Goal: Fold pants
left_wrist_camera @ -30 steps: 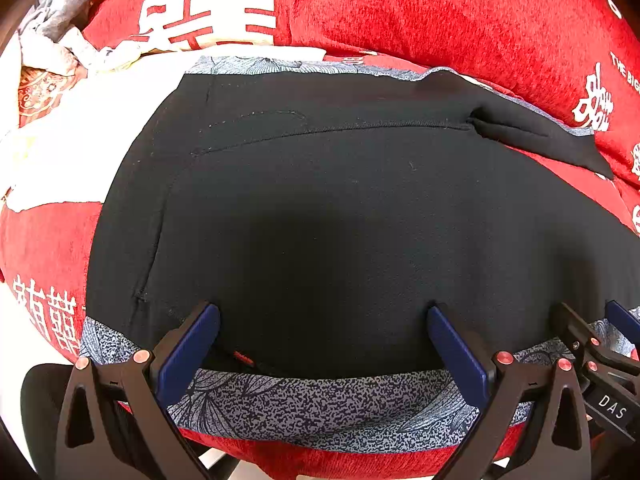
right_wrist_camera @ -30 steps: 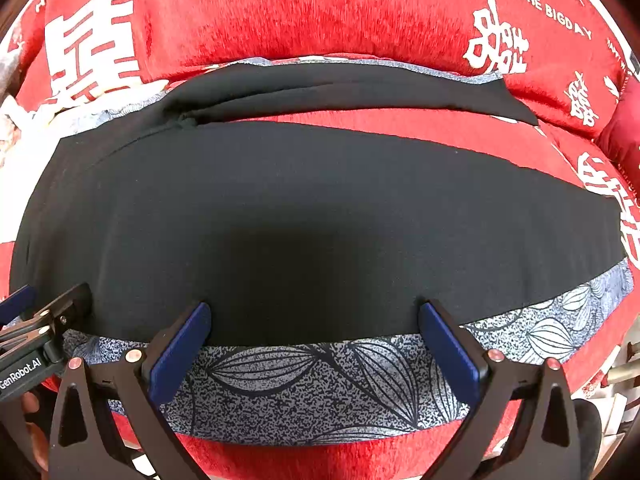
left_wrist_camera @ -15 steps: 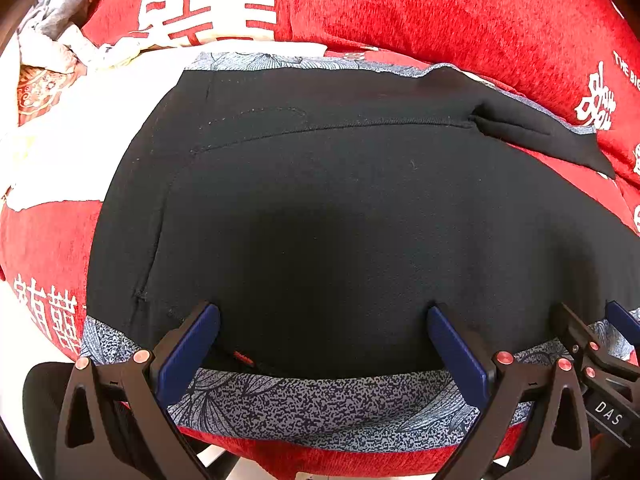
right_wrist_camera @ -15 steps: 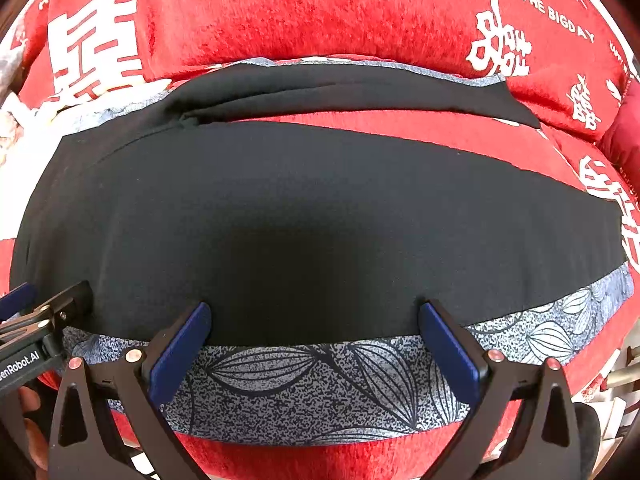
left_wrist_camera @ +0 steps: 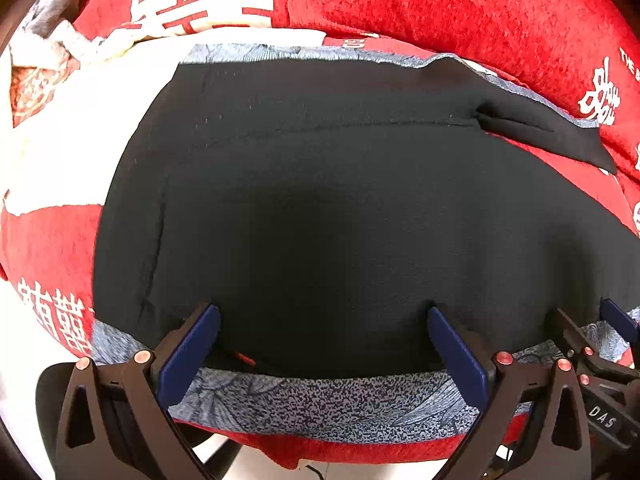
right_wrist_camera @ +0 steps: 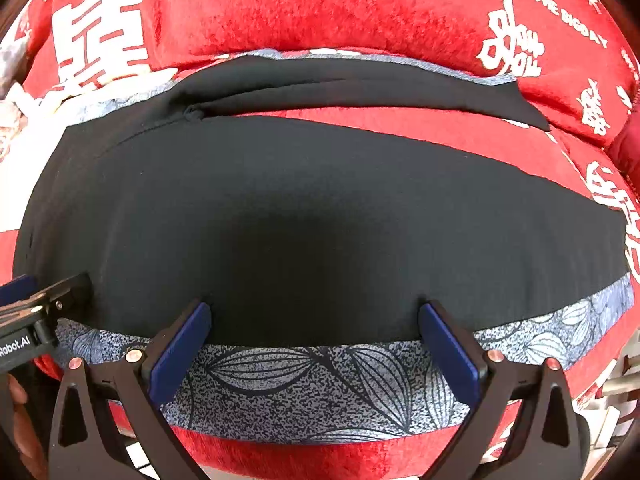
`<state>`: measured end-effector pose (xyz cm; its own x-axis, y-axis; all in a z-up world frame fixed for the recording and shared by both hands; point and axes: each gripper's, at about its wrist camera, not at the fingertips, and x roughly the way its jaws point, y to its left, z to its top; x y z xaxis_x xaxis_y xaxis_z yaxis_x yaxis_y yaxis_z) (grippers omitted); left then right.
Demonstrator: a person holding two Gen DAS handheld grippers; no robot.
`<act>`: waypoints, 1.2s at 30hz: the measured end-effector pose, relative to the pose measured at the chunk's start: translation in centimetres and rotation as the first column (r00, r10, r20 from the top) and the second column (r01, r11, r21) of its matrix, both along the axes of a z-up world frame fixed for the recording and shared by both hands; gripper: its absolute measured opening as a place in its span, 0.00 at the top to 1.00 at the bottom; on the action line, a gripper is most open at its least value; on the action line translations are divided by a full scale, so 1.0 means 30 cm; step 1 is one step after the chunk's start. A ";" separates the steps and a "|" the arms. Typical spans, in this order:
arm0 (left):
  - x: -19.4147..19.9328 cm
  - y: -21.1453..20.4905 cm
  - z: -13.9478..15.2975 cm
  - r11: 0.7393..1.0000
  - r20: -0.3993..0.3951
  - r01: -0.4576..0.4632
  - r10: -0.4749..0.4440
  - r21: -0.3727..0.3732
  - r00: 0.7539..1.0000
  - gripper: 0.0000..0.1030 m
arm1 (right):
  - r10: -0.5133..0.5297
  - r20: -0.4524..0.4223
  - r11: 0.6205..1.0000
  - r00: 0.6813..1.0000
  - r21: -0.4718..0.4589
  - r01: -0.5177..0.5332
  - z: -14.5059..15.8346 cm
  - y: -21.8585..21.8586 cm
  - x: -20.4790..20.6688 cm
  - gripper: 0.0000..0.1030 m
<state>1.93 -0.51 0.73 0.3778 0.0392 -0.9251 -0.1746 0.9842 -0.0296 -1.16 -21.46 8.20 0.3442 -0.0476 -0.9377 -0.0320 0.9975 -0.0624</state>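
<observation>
Black pants (left_wrist_camera: 340,208) lie spread flat on a red cushion with a grey leaf-patterned band. The waist end is to the left in the left wrist view; the legs (right_wrist_camera: 340,208) stretch to the right, with the far leg (right_wrist_camera: 360,84) lying apart behind. My left gripper (left_wrist_camera: 322,338) is open, its blue fingers at the pants' near edge, holding nothing. My right gripper (right_wrist_camera: 314,334) is open at the near edge of the near leg, holding nothing. Each gripper shows at the edge of the other's view.
The red sofa cushion (right_wrist_camera: 320,12) with white characters rises behind the pants. The grey leaf-patterned band (right_wrist_camera: 320,380) runs along the front edge. White and grey cloth (left_wrist_camera: 52,40) lies at the far left. The cushion's front edge drops off just below the grippers.
Both grippers have crept slightly forward; the view has shifted a little. The pants have not moved and both stay open.
</observation>
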 end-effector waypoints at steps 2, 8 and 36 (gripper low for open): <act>0.009 -0.001 0.032 1.000 0.028 0.004 -0.004 0.005 1.000 0.00 | -0.007 0.016 1.000 1.000 0.015 0.007 0.031 -0.019 0.021 0.00; 0.123 0.009 0.104 1.000 0.060 0.010 -0.011 0.014 0.998 0.00 | 0.004 0.092 1.000 0.996 -0.002 -0.004 0.123 -0.041 0.159 0.00; 0.564 0.304 0.005 0.983 -0.011 -0.173 0.174 0.054 0.985 0.00 | 0.058 0.007 0.997 0.998 -0.054 -0.057 -0.032 -0.125 0.797 0.00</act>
<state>18.84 8.61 0.89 0.3467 0.1523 -0.9255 -0.3432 0.9389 0.0259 22.74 -25.20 7.24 0.3560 -0.0774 -0.9313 -0.0884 0.9893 -0.1161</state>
